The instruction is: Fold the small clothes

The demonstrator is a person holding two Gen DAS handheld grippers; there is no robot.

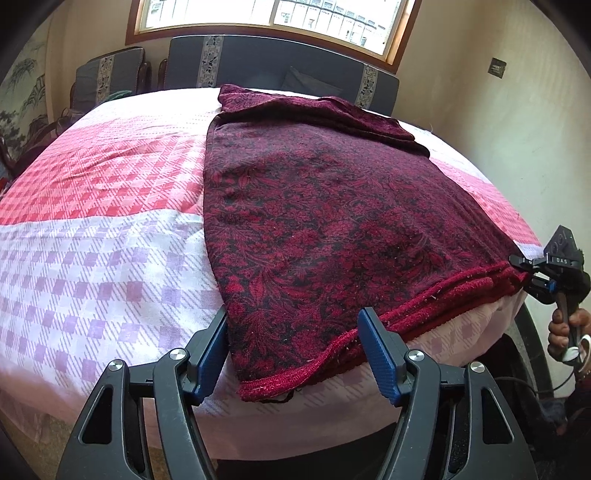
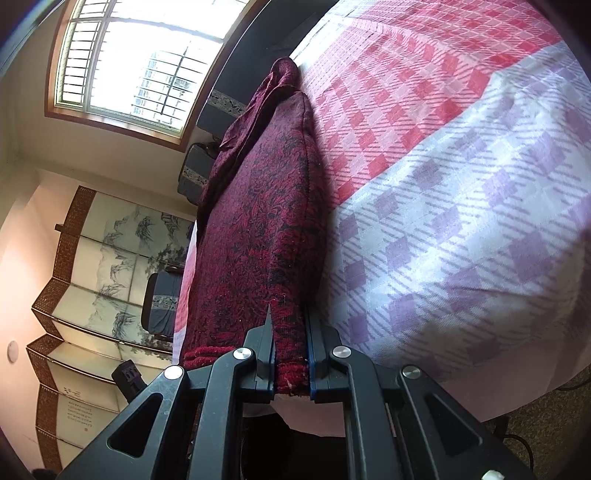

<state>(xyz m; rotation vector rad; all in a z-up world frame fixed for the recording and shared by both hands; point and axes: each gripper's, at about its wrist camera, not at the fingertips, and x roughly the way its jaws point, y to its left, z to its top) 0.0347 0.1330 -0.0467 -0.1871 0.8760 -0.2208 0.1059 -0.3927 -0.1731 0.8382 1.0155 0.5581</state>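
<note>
A dark red floral knit garment (image 1: pixel 314 206) lies flat on the checked bed sheet (image 1: pixel 92 258), its top part folded over at the far end. Its ribbed hem runs along the bed's near edge. My left gripper (image 1: pixel 293 321) is open, and the garment's near left corner lies between its blue pads (image 1: pixel 380 354) without being squeezed. My right gripper (image 1: pixel 524 264) is shut on the hem's right corner at the bed edge. In the right wrist view the garment (image 2: pixel 251 229) stretches away from the right gripper (image 2: pixel 290 354), whose jaws pinch the hem.
A person's hand (image 1: pixel 565 325) holds the right gripper's handle beyond the bed's right edge. Dark cushioned seats (image 1: pixel 280 62) stand behind the bed under a window (image 1: pixel 273 14). A painted folding screen (image 2: pixel 103 266) stands at the side. The sheet (image 2: pixel 461 221) beside the garment is bare.
</note>
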